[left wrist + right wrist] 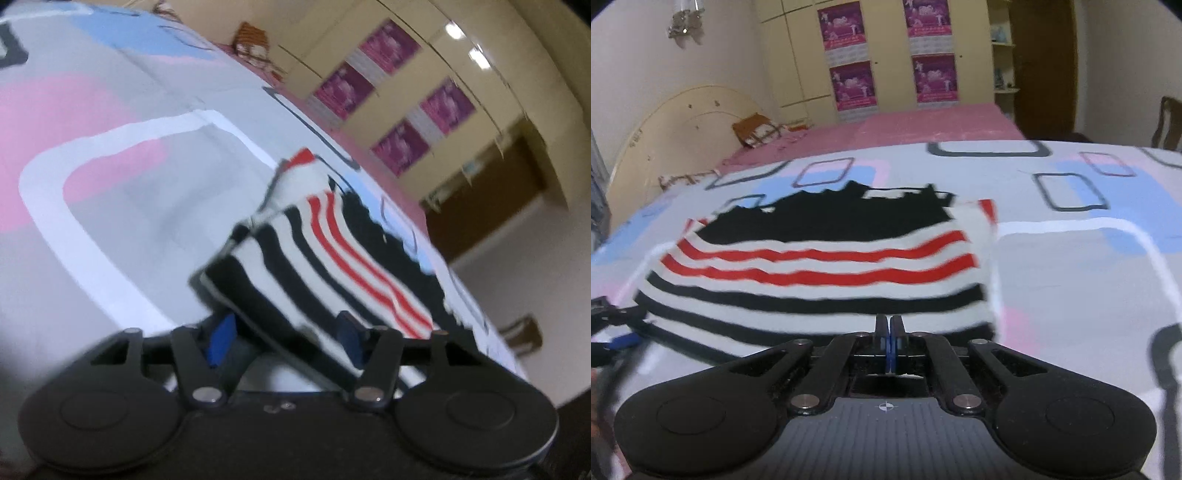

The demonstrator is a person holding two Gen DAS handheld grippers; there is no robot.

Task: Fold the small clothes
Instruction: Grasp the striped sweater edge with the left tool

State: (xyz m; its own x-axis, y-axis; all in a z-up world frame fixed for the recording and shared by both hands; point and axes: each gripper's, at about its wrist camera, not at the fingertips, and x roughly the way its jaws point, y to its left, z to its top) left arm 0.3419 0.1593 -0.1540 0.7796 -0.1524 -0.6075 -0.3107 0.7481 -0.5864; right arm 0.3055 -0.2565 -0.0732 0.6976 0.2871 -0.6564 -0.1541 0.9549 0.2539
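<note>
Striped garment (pixel 820 266) folded on patterned bedsheet (pixel 1071 280), toward its near edge. Left gripper (pixel 284 339) parted astride garment corner; right gripper (pixel 889 332) clenched, empty. Risk: snagging corner, undoing fold.

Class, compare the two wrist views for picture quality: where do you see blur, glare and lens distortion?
Left wrist view: steeply tilted, motion-smeared across the striped garment and bedsheet, with ceiling lights glaring. Right wrist view: level and steadier, garment edges slightly soft, the bed's far edge bowed by the fisheye, corners vignetted dark.
</note>
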